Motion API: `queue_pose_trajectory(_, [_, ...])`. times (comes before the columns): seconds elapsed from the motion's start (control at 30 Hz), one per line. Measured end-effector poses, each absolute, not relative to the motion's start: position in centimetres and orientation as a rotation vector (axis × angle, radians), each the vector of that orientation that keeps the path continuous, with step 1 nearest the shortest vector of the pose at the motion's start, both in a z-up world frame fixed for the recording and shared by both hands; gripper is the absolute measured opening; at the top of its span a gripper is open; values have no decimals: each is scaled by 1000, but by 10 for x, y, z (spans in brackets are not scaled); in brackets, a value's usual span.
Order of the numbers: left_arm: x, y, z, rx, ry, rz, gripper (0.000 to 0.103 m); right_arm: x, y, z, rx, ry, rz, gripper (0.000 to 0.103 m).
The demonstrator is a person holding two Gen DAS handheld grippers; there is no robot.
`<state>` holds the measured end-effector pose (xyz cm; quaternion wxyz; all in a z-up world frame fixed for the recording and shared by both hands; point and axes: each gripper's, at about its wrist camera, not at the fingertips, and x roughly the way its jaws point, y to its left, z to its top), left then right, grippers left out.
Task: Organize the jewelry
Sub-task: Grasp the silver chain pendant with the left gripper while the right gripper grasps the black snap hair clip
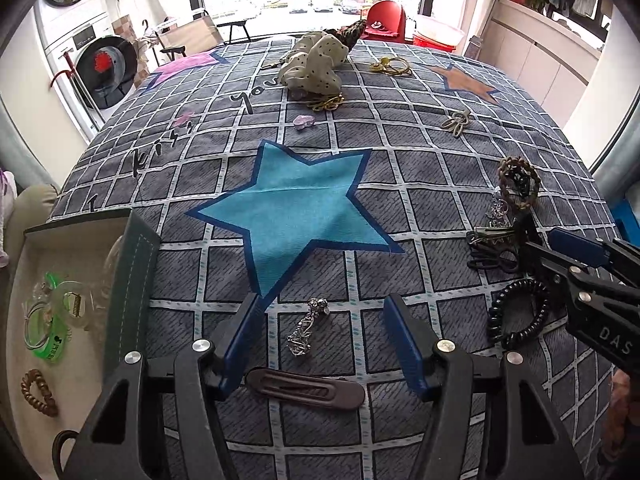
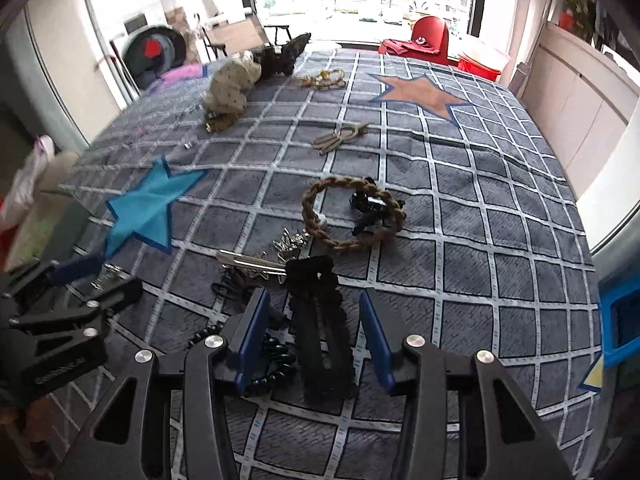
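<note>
In the left wrist view my left gripper (image 1: 324,340) hovers open over the checked bedcover. A silver filigree hair clip (image 1: 306,328) lies between its blue pads (image 1: 244,344), untouched. A brown snap clip (image 1: 306,390) lies just below it. In the right wrist view my right gripper (image 2: 314,336) is open around a black scalloped snap clip (image 2: 320,328), with a gap on each side. A black coil hair tie (image 2: 272,364) lies against its left finger. An open box (image 1: 132,280) at the left holds a green bangle (image 1: 48,344), a clear clip and a brown coil tie (image 1: 38,392).
Loose pieces are spread over the cover: a braided brown band (image 2: 352,212) with a black claw clip, a silver slide clip (image 2: 252,262), a polka-dot scrunchie (image 1: 312,64), gold pieces (image 1: 394,66) and a beige loop (image 1: 456,122). A blue tray (image 2: 620,320) sits at the right edge.
</note>
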<state>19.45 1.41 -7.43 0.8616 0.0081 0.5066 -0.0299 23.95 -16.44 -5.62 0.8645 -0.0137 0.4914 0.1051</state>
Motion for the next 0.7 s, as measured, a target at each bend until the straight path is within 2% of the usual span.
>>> queue_pose_trajectory(0.07, [194, 14, -74, 18, 1063, -67, 65, 242, -166, -58, 5, 1041, 228, 50])
queue_pose_trajectory(0.13, [193, 13, -74, 16, 1062, -73, 60, 242, -168, -60, 46, 1050, 255, 46])
queue_pose_trajectory(0.2, [193, 12, -73, 16, 1058, -80, 50, 240, -168, -60, 52, 1045, 258, 43])
queue_pose_trajectory(0.23, [193, 12, -72, 12, 1057, -85, 39, 240, -169, -59, 61, 1040, 255, 42])
queue_pose_trajectory(0.27, [192, 13, -71, 7, 1056, -90, 28, 239, -172, -58, 71, 1028, 244, 34])
queue_pose_trajectory(0.3, [192, 13, -71, 0, 1058, -97, 23, 239, -177, -57, 89, 1022, 233, 4])
queue_pose_trajectory(0.33, [192, 14, -70, -11, 1058, -107, 13, 239, -182, -57, 121, 1029, 238, 1])
queue_pose_trajectory(0.47, [189, 16, -66, -38, 1043, -137, 6, 237, -202, -61, 221, 1037, 234, 1])
queue_pose_trajectory(0.63, [184, 17, -62, -53, 1036, -151, 6, 232, -205, -61, 254, 1055, 302, 2])
queue_pose_trajectory(0.7, [184, 18, -63, -52, 1038, -144, 6, 230, -199, -59, 223, 1063, 316, 6])
